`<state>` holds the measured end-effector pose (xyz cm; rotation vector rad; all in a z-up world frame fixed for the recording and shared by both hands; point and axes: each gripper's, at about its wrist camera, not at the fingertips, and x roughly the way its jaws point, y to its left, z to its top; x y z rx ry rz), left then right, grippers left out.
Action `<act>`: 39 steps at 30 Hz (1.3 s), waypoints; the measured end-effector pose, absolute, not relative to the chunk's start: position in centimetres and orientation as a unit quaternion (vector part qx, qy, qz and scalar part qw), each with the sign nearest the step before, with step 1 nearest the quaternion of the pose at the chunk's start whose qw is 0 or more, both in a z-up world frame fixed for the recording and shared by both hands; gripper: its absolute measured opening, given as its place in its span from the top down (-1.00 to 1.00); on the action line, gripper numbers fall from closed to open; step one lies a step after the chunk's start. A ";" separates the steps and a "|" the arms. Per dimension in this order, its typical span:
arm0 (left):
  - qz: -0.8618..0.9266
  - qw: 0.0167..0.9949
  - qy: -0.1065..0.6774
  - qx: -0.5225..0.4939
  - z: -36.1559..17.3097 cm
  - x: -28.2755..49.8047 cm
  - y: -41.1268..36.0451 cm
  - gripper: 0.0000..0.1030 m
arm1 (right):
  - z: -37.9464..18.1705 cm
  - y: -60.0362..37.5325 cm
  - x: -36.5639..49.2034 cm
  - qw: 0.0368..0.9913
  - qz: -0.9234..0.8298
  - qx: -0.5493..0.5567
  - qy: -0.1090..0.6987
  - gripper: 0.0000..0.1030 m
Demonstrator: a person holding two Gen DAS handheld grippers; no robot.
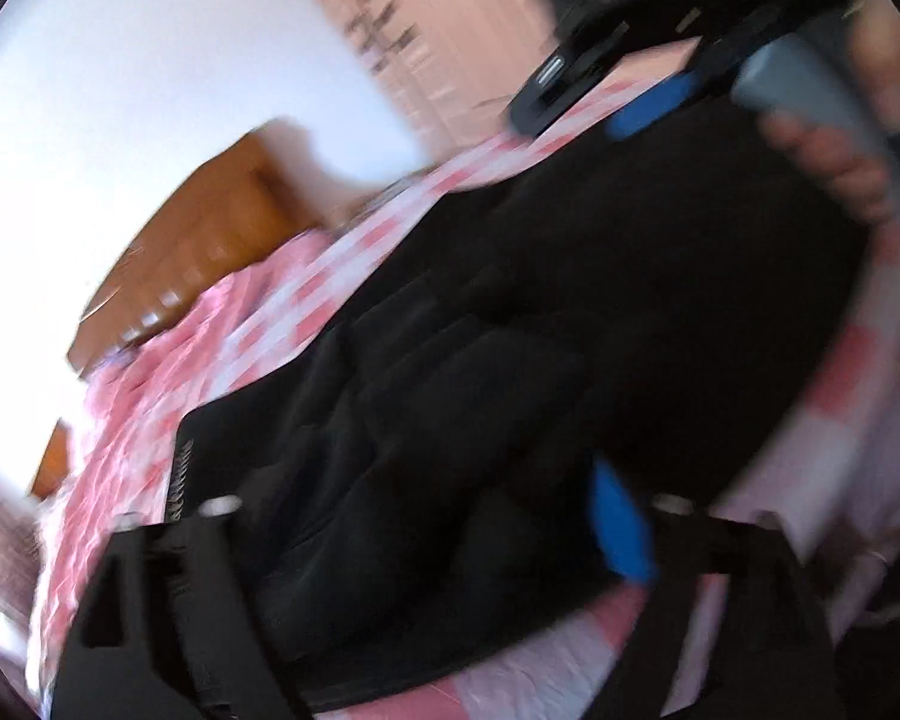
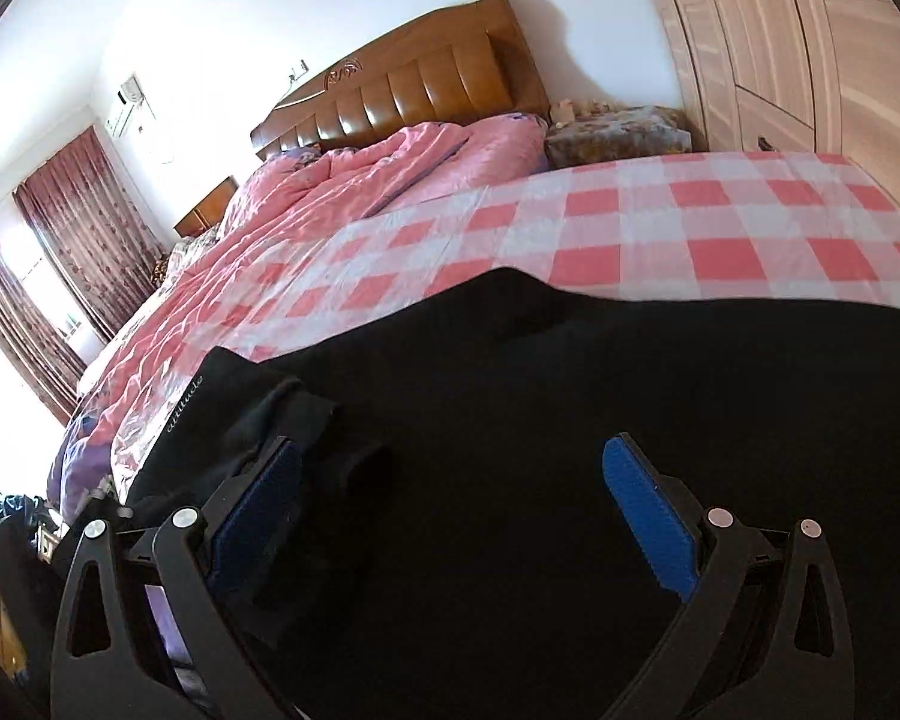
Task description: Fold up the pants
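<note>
Black pants [image 1: 510, 330] lie spread on the pink checked bedsheet [image 1: 306, 294]; a white printed word runs along one edge [image 2: 183, 408]. The left wrist view is blurred. My left gripper [image 1: 426, 516] is open just above the pants; its blue right pad [image 1: 621, 516] shows and the left pad is hidden by black cloth. My right gripper [image 2: 456, 492] is open low over the pants [image 2: 570, 390], blue pads on either side of bunched cloth. It also shows in the left wrist view [image 1: 648, 102], held by a hand at the pants' far end.
The checked sheet [image 2: 690, 222] covers the near half of the bed. A pink quilt [image 2: 354, 180] is piled toward the wooden headboard [image 2: 414, 90]. A wardrobe [image 2: 798, 48] stands at the right, curtains [image 2: 72, 222] and a nightstand [image 2: 207, 210] at the left.
</note>
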<state>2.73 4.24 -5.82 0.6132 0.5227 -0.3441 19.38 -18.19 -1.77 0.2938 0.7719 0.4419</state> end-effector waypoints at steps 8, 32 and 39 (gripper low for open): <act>-0.158 0.948 0.254 0.111 -1.7 1.5 13.6 -0.87 | -1.3 -14.1 16.8 0.877 0.295 0.114 0.362 -0.57; -0.045 0.951 0.288 0.108 -5.2 2.2 20.4 -0.87 | -3.6 -7.9 17.0 0.808 0.375 0.142 0.433 0.80; -0.058 0.958 0.259 0.110 -4.0 1.0 21.0 -0.87 | 1.5 -8.4 13.0 0.851 0.374 0.095 0.356 0.83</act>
